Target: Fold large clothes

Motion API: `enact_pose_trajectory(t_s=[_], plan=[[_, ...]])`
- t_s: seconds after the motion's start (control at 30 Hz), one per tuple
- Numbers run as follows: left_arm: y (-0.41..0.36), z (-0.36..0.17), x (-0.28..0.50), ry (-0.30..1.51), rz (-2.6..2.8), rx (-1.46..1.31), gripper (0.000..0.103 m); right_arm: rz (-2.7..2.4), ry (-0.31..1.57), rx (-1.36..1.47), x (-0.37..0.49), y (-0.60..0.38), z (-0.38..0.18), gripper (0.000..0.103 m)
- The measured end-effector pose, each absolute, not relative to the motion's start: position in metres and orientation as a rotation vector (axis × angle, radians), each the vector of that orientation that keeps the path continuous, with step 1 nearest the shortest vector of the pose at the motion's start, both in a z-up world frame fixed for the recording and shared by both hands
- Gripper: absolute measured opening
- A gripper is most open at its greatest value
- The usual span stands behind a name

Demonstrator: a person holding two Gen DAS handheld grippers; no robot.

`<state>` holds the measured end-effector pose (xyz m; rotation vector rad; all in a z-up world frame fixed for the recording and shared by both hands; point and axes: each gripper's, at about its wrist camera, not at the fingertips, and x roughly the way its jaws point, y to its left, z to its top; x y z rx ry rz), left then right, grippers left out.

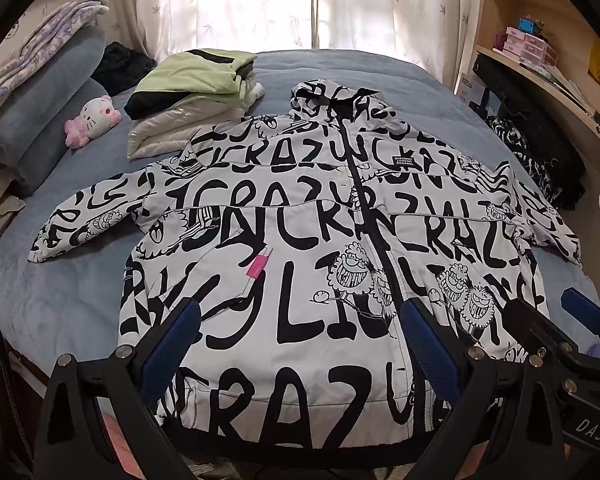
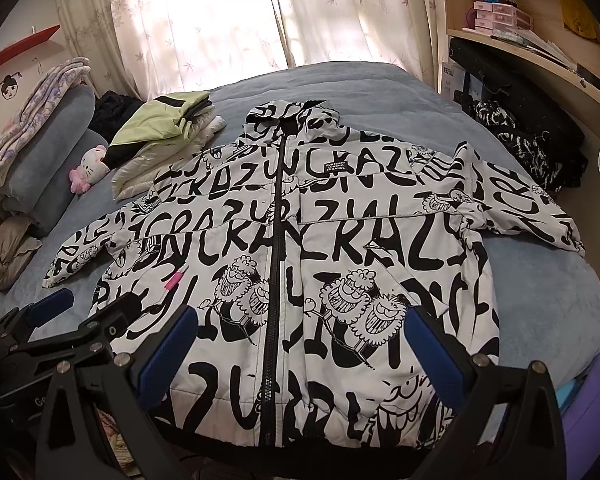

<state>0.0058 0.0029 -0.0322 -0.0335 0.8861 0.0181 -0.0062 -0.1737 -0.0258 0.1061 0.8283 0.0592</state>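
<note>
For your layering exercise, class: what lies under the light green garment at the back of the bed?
The light green garment tops a stack: folded white, shiny padded clothes show beneath it, resting on the blue bedspread. How many pieces the stack holds is hidden by the folds.

The jacket (image 1: 300, 240) spread on the bed (image 1: 60, 300) is printed all over with big black letters; "CRAZ" reads clearly near its hem at the bed's near edge, and again in rows across the chest. A small black patch (image 1: 403, 160) beside the zipper on the chest reads roughly "BURERPY LONDNO ENGANDL". On the right tool (image 1: 588, 434), white letters read "DAS". A box (image 2: 458, 80) below the shelf carries print too small to read.
</note>
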Motion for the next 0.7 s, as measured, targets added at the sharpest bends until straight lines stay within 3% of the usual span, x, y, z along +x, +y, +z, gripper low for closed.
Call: enact_pose_trajectory(t_s=[0.4, 0.7], plan=[[-0.008, -0.036, 0.009, 0.892, -0.007, -0.012, 0.099, 0.053, 0.832, 0.116, -0.006, -0.180, -0.030, 0.103], [-0.028, -0.006, 0.048, 0.841, -0.115, 0.040, 0.099, 0.001, 0.827, 0.127, 0.014, -0.207, -0.015, 0.103]])
